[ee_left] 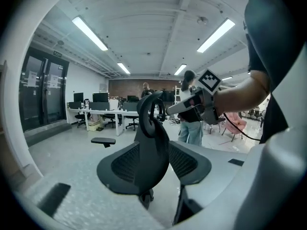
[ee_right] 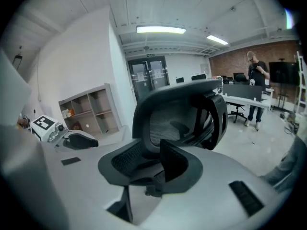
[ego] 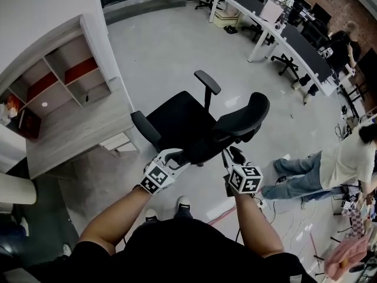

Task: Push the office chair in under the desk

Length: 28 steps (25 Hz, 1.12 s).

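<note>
The black office chair (ego: pixel 179 119) stands on the floor with its seat facing the grey wooden desk (ego: pixel 70 134) at the left, a short gap away. Its mesh backrest (ego: pixel 235 128) leans toward me. My left gripper (ego: pixel 172 157) is at the backrest's left edge and my right gripper (ego: pixel 231 157) at its right edge. In the left gripper view the chair's backrest (ee_left: pixel 151 157) shows edge-on between wide jaws, untouched. In the right gripper view the backrest (ee_right: pixel 177 123) fills the middle between spread jaws. Both grippers are open.
A shelf unit (ego: pixel 65 81) sits on the desk's far side. A person (ego: pixel 330 164) sits low on the floor at the right, near cables (ego: pixel 294 217). Long desks with monitors (ego: pixel 277 16) and another person (ego: pixel 341 46) are at the back right.
</note>
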{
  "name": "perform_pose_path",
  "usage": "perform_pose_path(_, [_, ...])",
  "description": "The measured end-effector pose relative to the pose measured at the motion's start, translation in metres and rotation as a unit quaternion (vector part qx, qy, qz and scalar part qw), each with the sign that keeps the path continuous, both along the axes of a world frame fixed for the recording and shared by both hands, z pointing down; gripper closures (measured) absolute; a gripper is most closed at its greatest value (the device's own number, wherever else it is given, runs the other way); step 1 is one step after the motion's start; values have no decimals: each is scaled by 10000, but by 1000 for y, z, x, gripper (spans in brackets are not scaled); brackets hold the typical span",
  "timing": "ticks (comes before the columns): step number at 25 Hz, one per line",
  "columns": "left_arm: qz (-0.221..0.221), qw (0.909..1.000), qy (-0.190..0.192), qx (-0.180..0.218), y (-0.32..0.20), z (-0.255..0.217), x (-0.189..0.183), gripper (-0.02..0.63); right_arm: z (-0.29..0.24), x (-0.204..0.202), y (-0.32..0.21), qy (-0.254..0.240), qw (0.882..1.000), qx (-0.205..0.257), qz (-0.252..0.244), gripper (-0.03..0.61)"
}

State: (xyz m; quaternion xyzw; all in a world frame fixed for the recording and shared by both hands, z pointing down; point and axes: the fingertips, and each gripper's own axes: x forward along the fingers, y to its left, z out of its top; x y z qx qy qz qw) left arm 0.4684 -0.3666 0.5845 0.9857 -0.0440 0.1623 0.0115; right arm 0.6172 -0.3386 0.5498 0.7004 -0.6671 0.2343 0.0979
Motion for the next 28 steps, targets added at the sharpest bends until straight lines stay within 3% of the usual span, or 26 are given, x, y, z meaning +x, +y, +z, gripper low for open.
perform_pose_path(6, [411,9983,-402,-82,17,28,30,374,31,11,-3,-270,9986,-428,162,413])
perform_pose_path(18, [701,9899,-1221,162,25,81,70,339,58,25,-17,-674,9946,-735,293,384])
perform_pose_path(23, [651,9871,-1438,281,21,97,82,348,59,26,-19,-652,9937,-855,313,383])
perform_pose_path(28, [677,9853,-1505,441,26,104,93,427,59,29,-16,-738,9926,-848,466,370])
